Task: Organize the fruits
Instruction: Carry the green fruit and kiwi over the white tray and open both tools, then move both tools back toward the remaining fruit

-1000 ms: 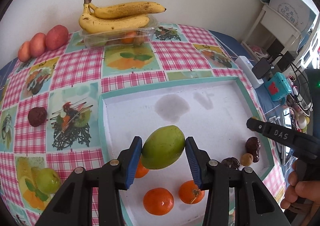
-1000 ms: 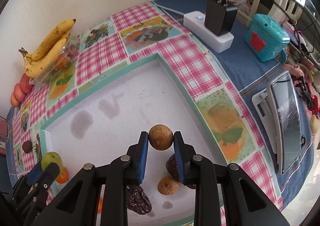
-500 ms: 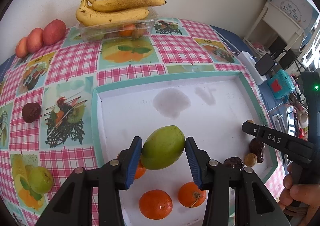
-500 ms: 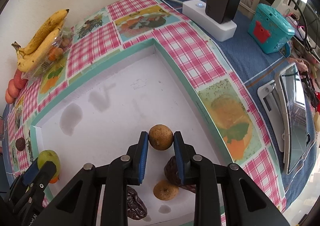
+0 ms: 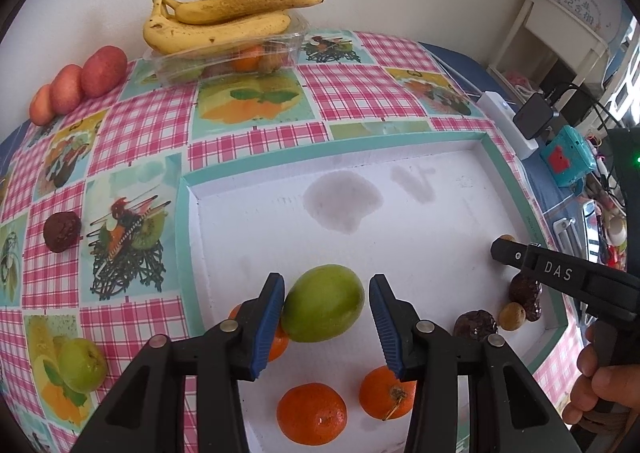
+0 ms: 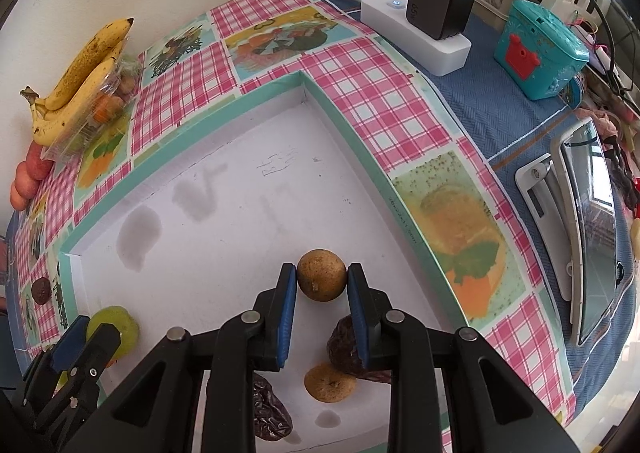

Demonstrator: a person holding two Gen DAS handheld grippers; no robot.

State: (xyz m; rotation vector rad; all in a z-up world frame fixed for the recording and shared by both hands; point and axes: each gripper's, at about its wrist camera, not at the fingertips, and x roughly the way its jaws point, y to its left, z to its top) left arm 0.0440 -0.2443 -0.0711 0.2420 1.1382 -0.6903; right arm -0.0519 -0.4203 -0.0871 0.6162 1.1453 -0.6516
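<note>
Placing is the step in hand. The left claw [image 5: 326, 311] is apart around the green oval mango [image 5: 323, 309], above the white teal-rimmed tray [image 5: 400, 221]. The right claw [image 6: 322, 285] clamps a round brown longan [image 6: 321, 280] over the same tray's floor; next, I'd say, lower and release.

Green mango [image 5: 323, 303] btwn blue pads, over white tray [image 5: 420, 209], three oranges [image 5: 311, 413] below, brown longan [image 6: 321, 274] pinched, dates [image 6: 346, 345] beside.
</note>
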